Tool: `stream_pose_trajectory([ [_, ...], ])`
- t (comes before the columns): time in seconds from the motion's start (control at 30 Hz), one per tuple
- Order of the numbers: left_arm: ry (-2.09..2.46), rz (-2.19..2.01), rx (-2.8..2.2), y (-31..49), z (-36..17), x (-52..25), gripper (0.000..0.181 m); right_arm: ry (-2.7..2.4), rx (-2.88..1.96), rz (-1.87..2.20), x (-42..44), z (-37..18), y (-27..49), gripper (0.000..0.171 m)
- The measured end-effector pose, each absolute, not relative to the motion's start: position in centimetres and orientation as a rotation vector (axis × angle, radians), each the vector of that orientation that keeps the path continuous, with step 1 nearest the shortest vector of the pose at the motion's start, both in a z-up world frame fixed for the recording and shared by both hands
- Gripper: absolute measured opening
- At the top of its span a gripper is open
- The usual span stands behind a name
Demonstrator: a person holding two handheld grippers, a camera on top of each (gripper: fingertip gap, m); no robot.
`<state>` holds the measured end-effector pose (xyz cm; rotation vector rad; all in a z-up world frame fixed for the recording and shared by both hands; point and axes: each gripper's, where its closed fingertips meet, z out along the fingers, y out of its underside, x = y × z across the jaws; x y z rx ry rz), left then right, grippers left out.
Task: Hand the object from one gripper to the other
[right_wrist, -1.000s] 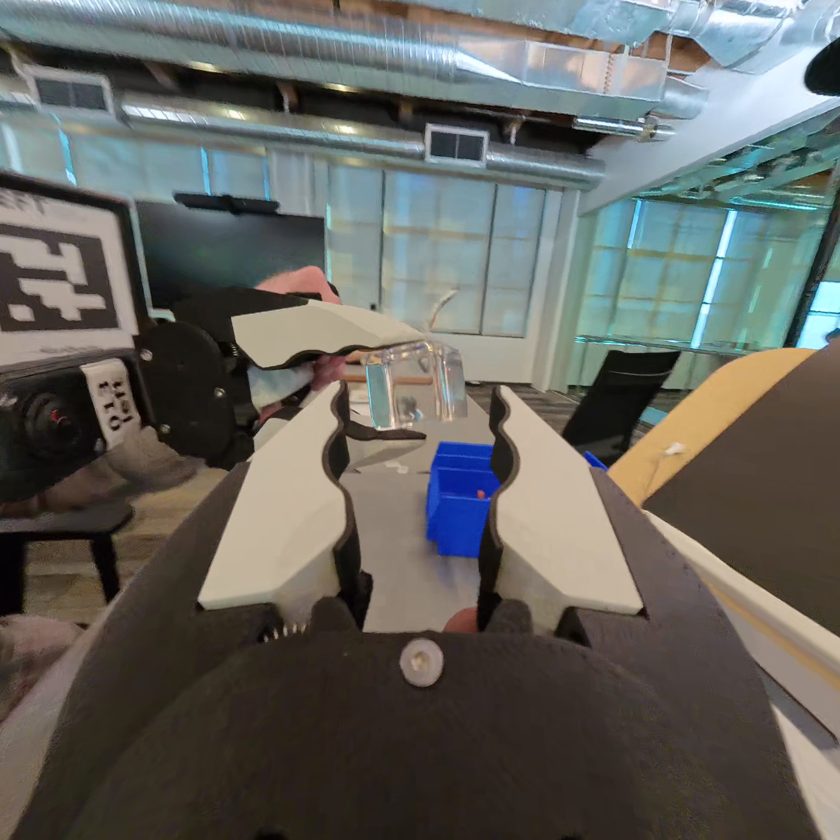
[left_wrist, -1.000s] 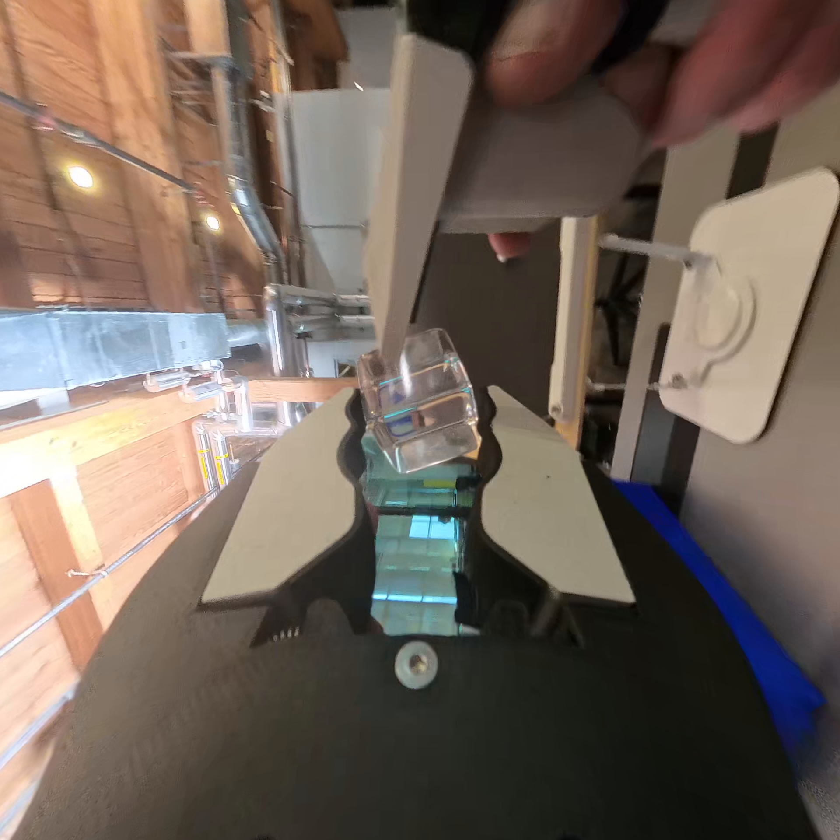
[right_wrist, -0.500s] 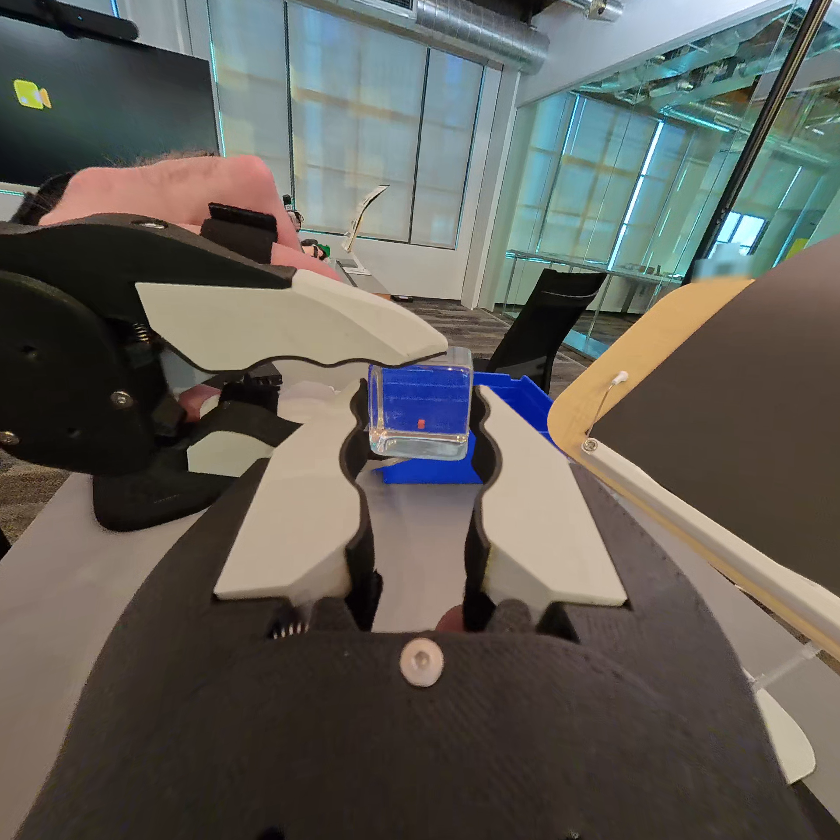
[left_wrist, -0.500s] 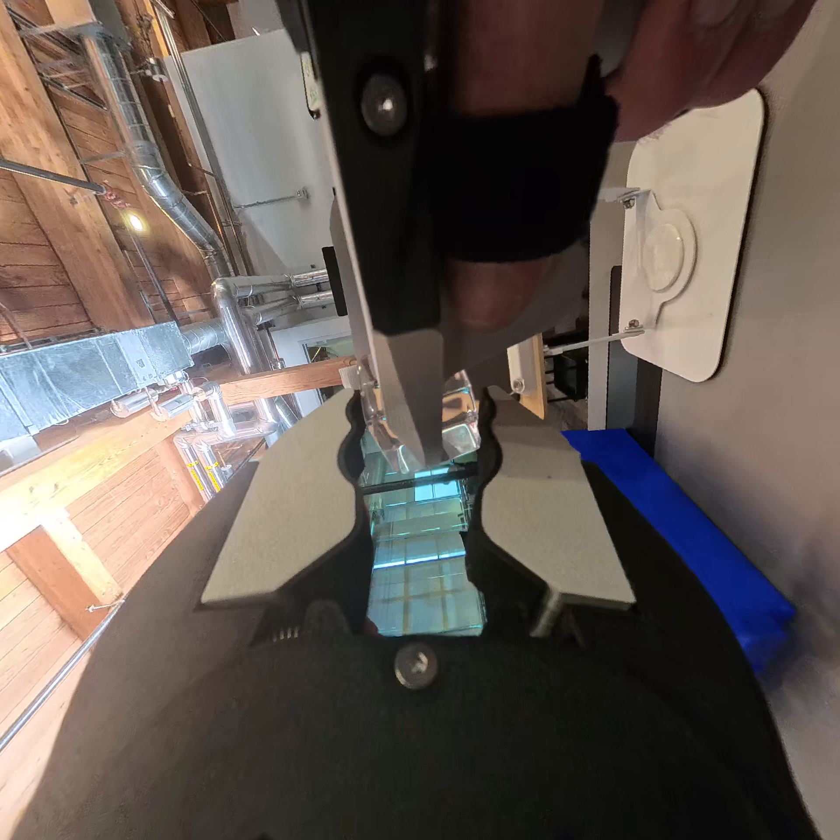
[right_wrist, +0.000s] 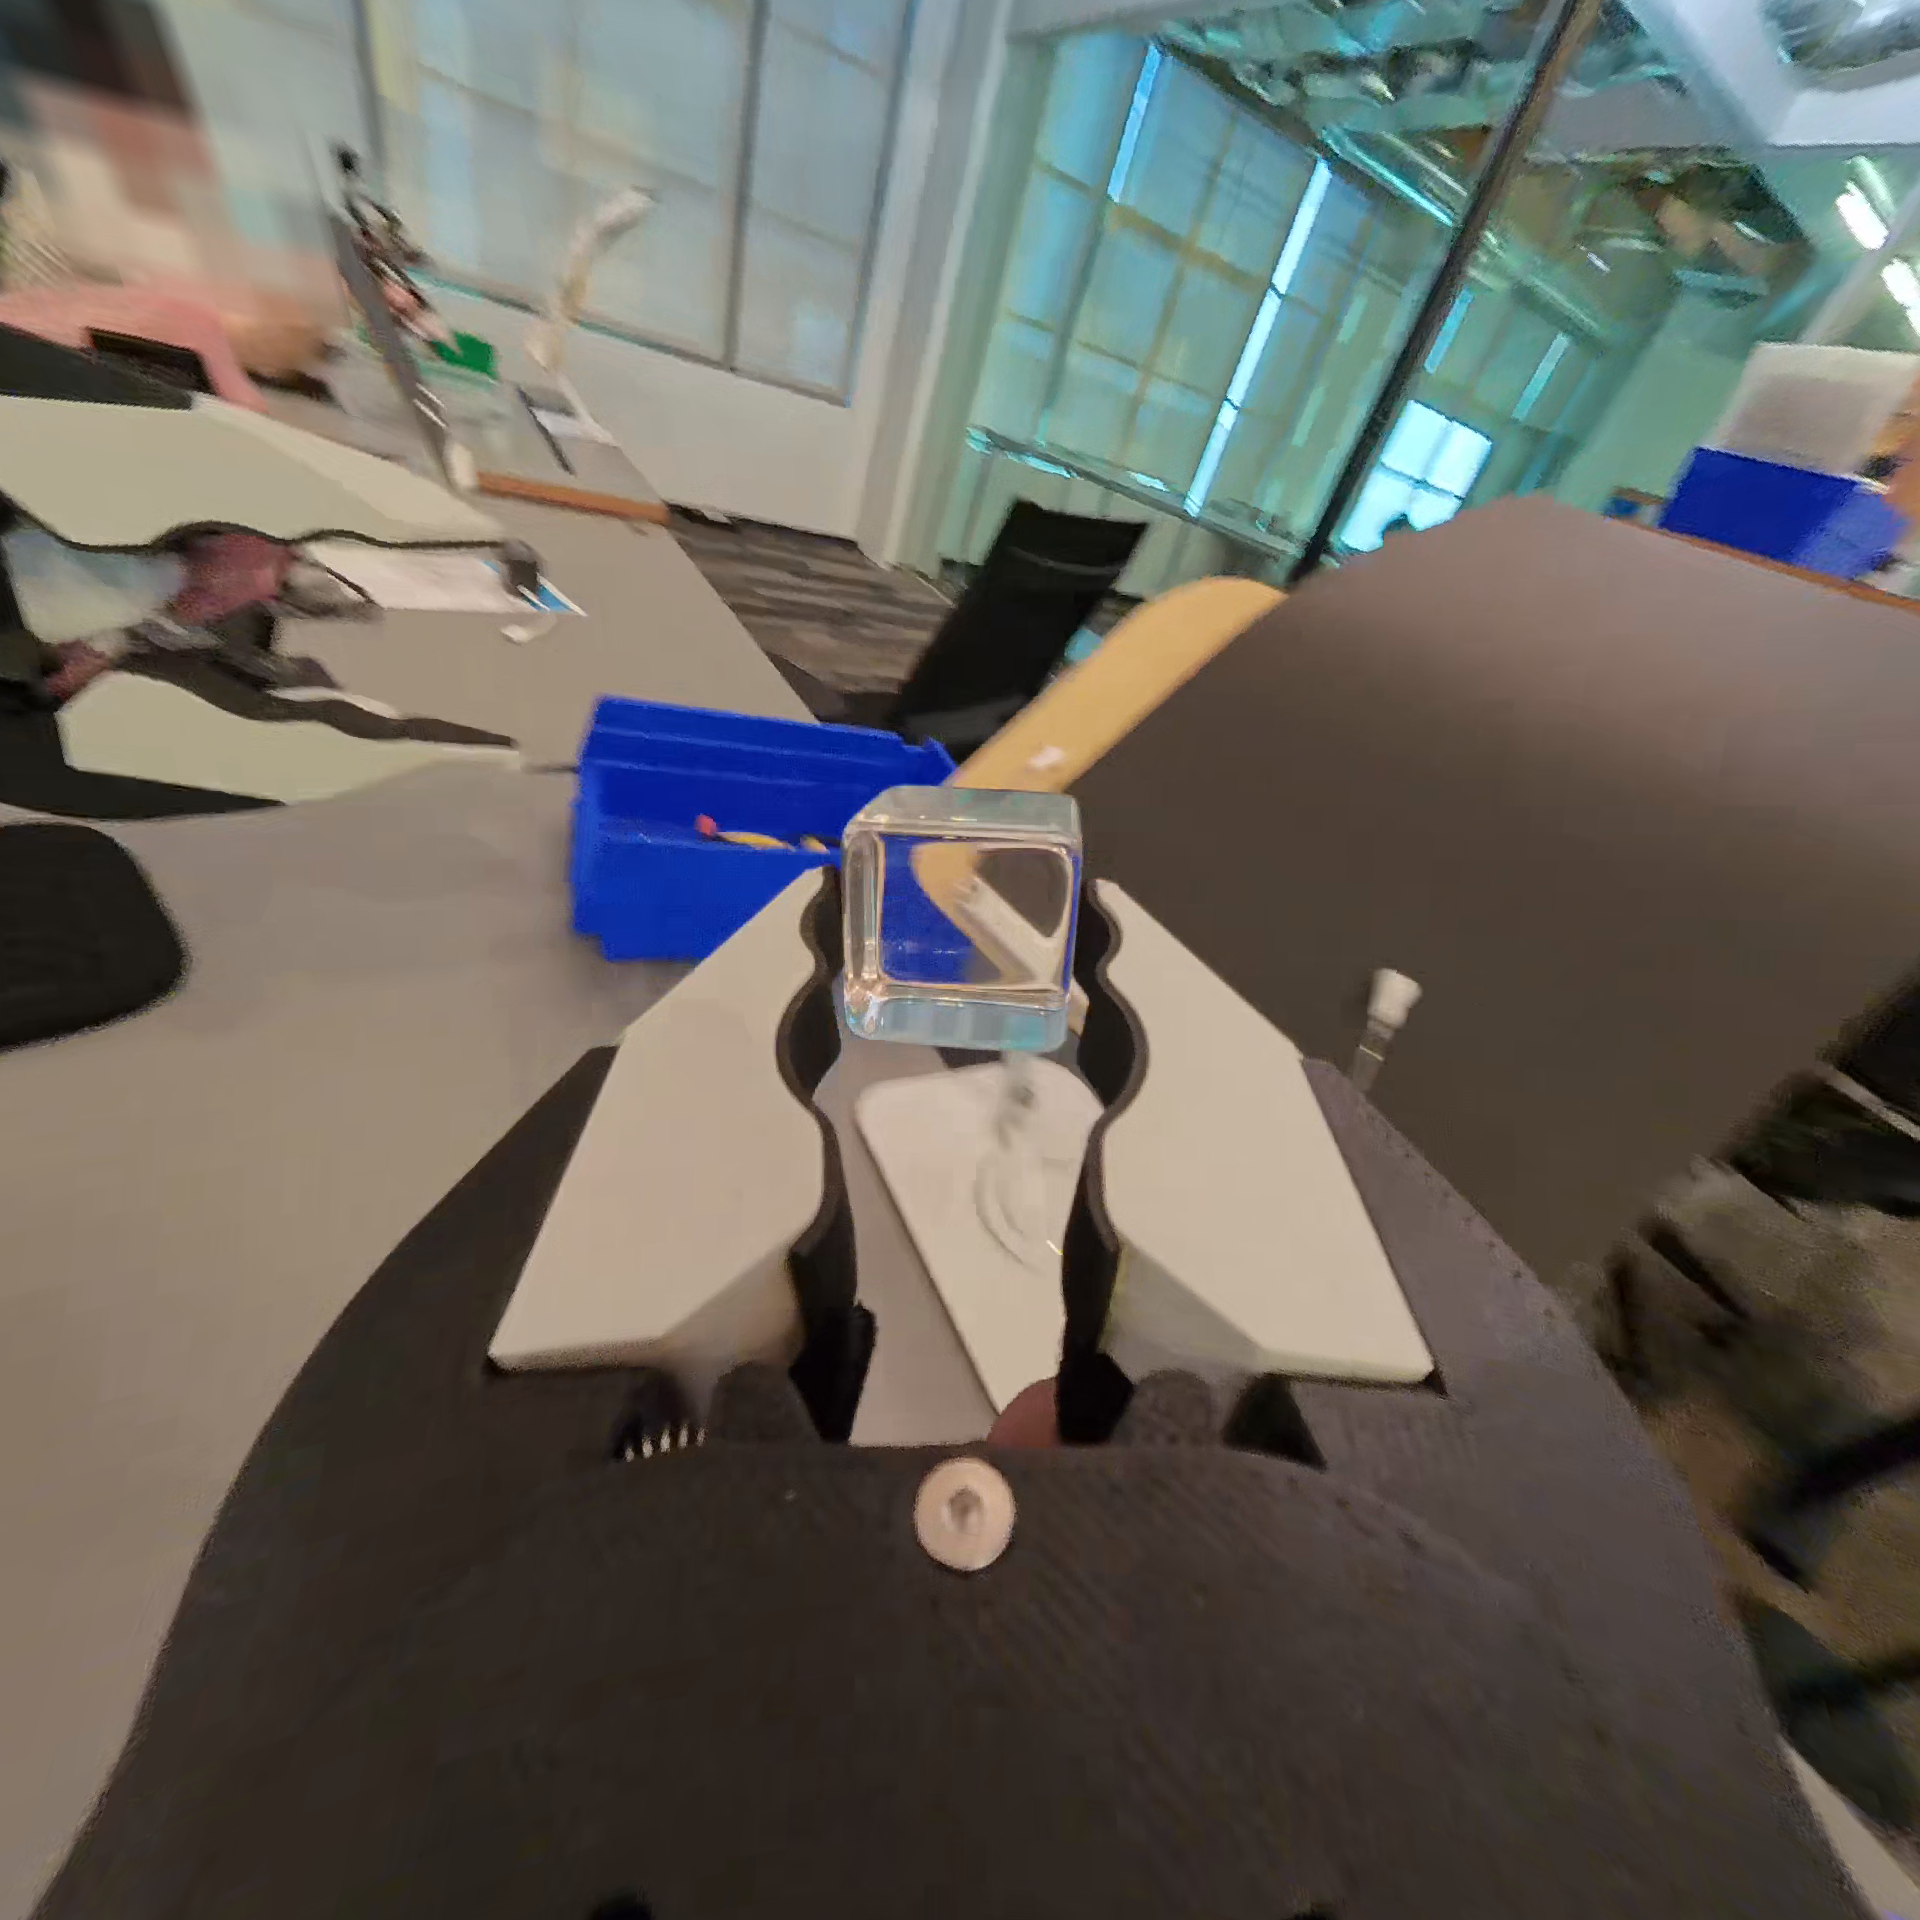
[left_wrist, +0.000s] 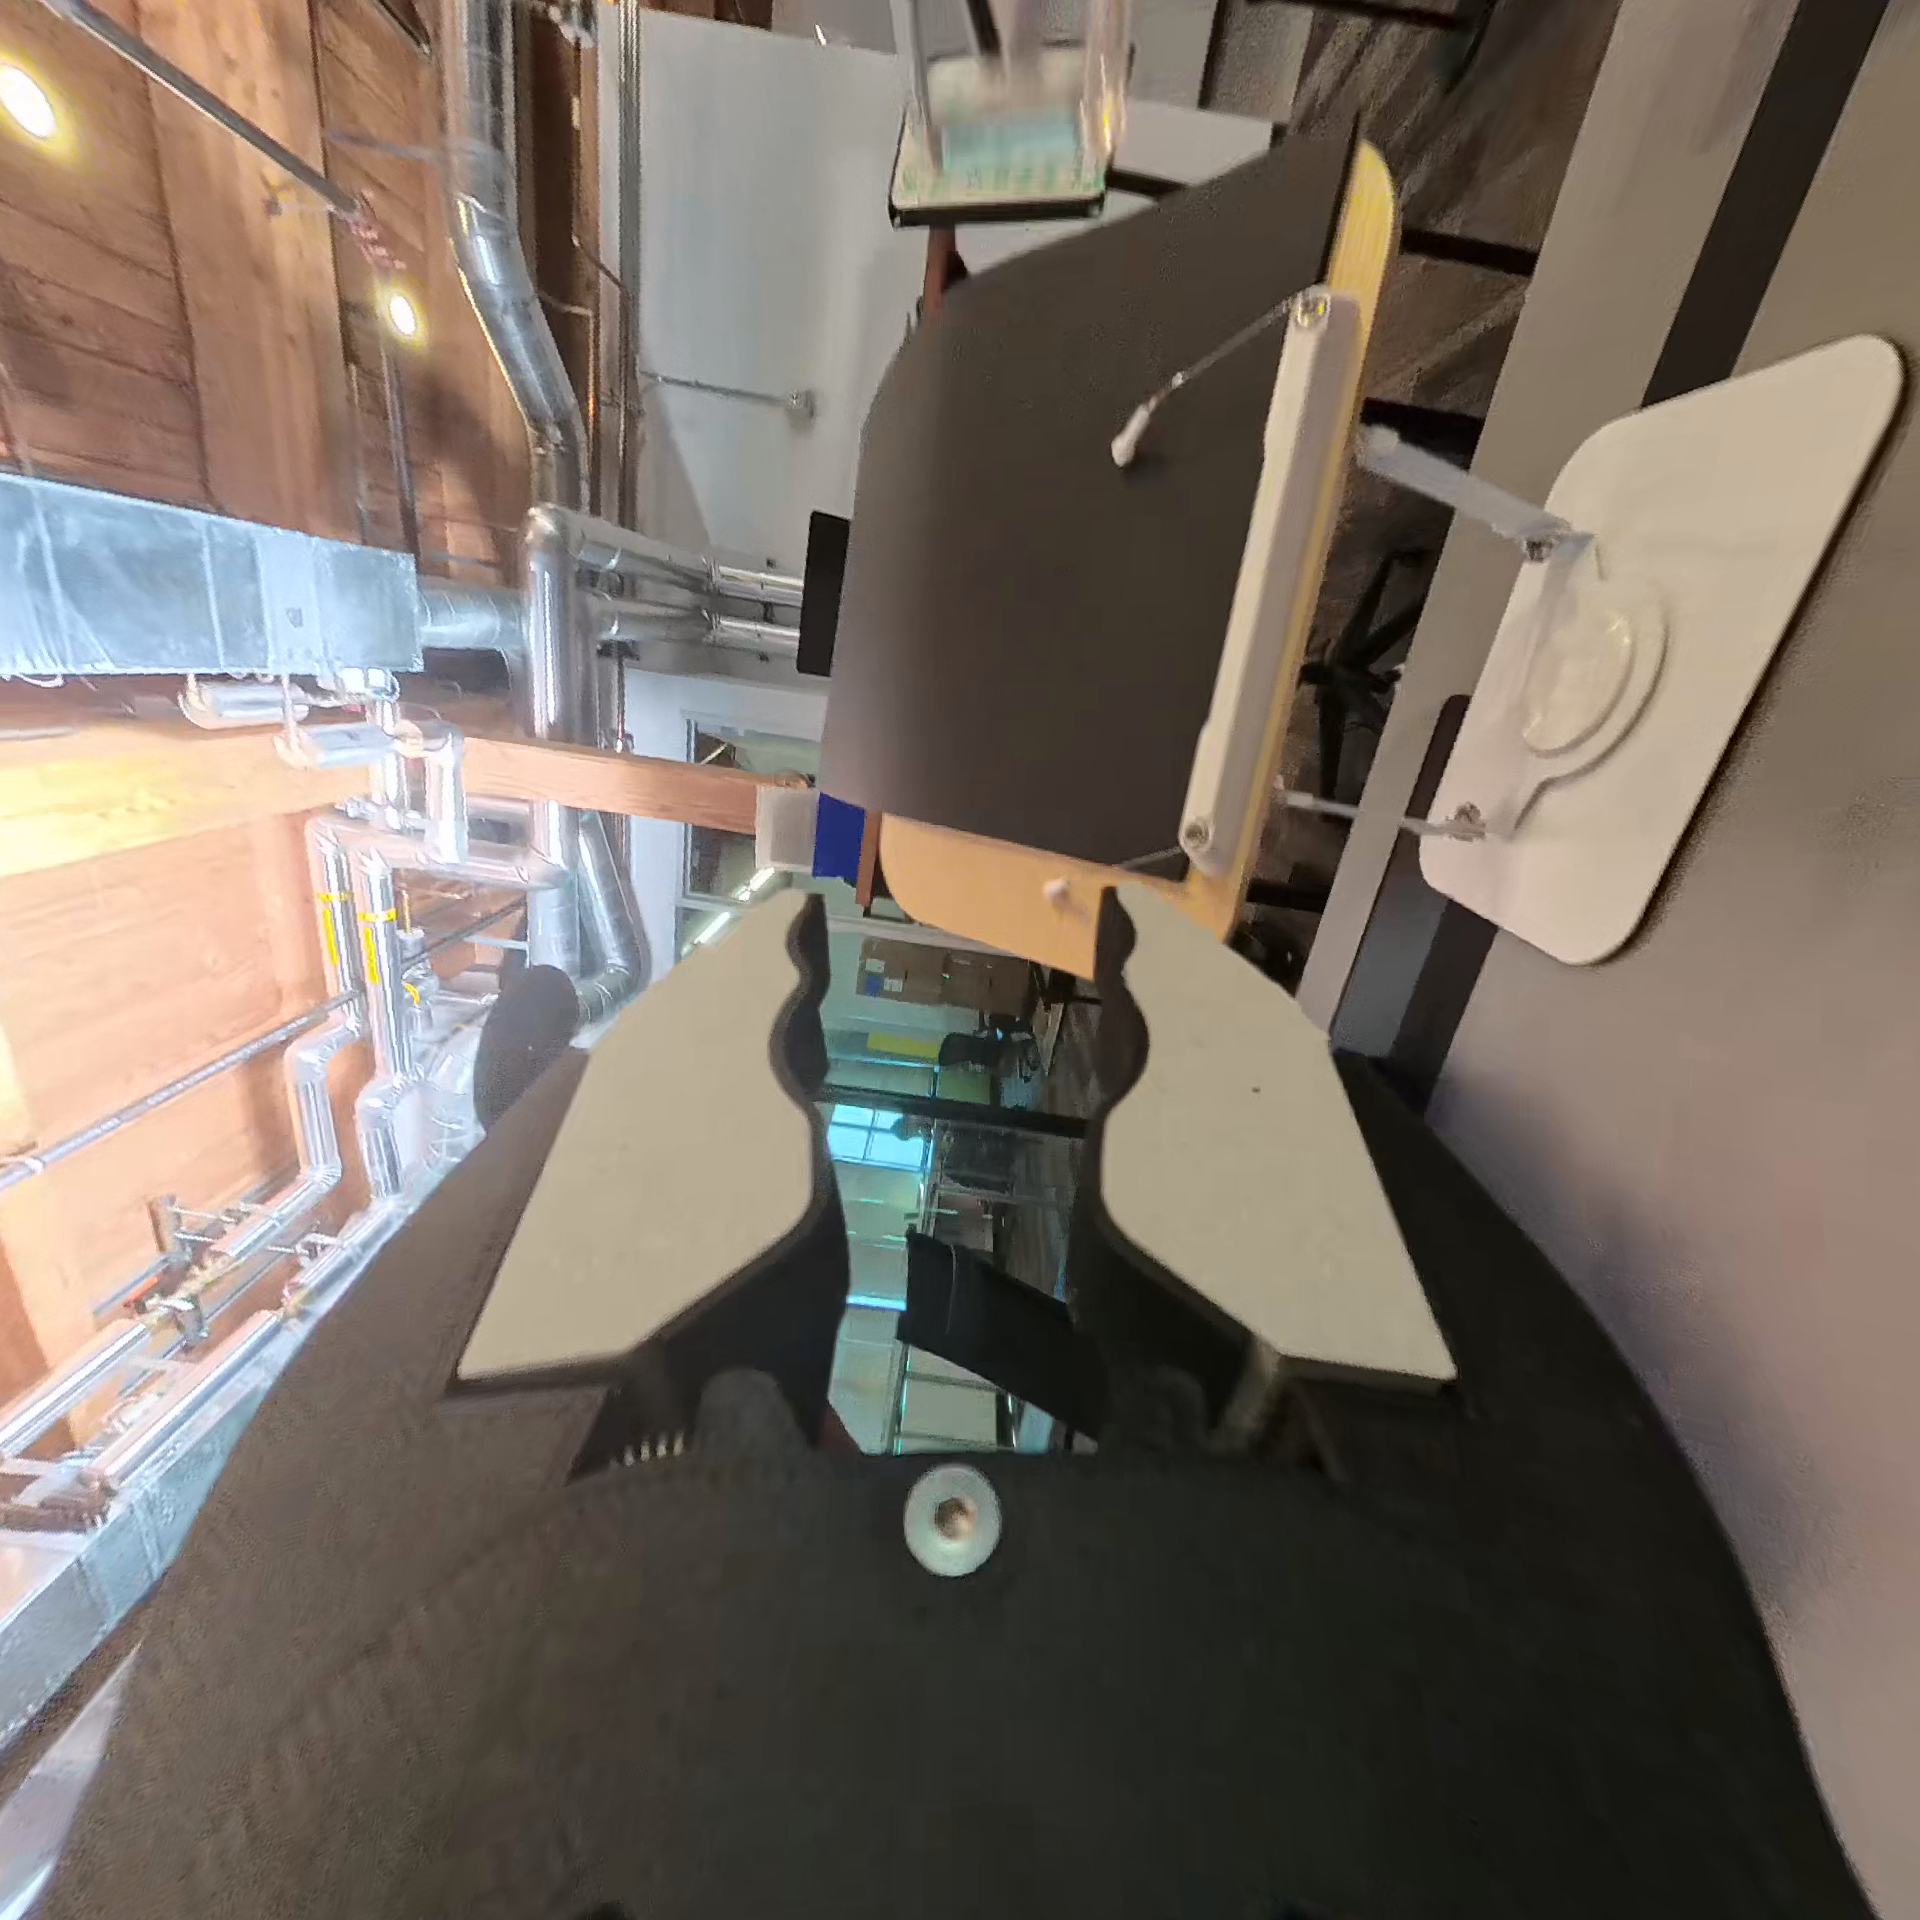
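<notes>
windows [right_wrist: 644, 177] — glass wall | grey table [right_wrist: 312, 1039] | ducts [left_wrist: 197, 592] — wood ceiling

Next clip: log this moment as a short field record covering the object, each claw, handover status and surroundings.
object: clear cube
right claw: shut on the clear cube at the fingertips
left claw: open, nothing between its fingers
handover status: cube is with the right claw alone
surroundings: blue bin on grey table, black panel to the right
</notes>
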<state>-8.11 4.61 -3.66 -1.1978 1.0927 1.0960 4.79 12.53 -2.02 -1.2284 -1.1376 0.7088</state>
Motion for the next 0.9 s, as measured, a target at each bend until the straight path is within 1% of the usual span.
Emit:
stream_pose_trajectory([
  [0.1, 1.096, 1.097, -1.218, 4.7, -5.4, -9.5, 0.04, -1.1, -1.339, 0.488, 10.8, -1.8, 16.5, 0.042],
  [0.2, 1.083, 1.069, -1.259, 5.0, -7.0, -10.4, 0.036, -0.976, -1.493, 0.274, 18.4, -2.7, 21.1, 0.041],
  [0.33, 1.082, 1.052, -1.299, 5.6, -8.5, -11.0, 0.036, -0.78, -1.738, 0.073, 28.9, -6.4, 26.1, 0.041],
  [0.47, 1.1, 1.044, -1.321, 5.9, -9.7, -11.0, 0.036, -0.644, -1.948, -0.086, 36.7, -11.7, 28.9, 0.041],
  [0.63, 1.105, 1.021, -1.358, 6.2, -11.2, -11.2, 0.035, -0.644, -2.118, -0.122, 39.4, -17.5, 30.1, 0.041],
  [0.9, 1.119, 1.016, -1.421, 6.1, -13.1, -12.5, 0.035, -0.68, -2.26, -0.341, 40.8, -22.9, 31.8, 0.041],
])
